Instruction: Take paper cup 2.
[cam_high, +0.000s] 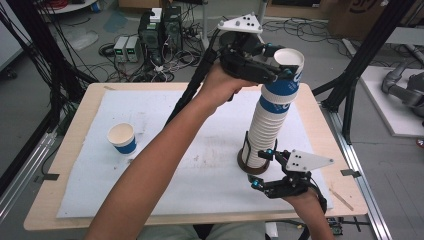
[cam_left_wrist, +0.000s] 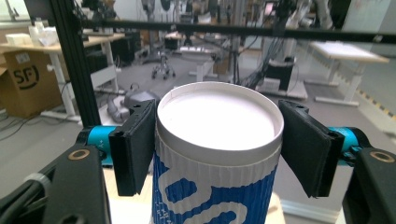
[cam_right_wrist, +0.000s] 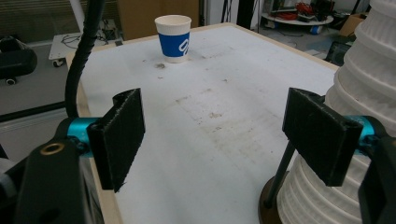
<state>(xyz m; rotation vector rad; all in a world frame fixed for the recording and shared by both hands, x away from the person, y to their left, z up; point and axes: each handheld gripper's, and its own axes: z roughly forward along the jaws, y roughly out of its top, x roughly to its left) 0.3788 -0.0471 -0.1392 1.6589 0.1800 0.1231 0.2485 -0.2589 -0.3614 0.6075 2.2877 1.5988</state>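
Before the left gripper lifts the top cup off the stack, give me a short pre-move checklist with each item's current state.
1. left gripper shut on the top cup, a pad on each side just under the rim: ok.
2. Top cup separated from the cup beneath: cannot tell.
3. stack seated in its holder base; it leans slightly: ok.
4. right gripper steadying the stack: not ok; its jaws stand open beside the base, pressing on nothing.
5. Room on the white mat to set a cup down: ok; a lone cup stands at its left, bare mat around it.
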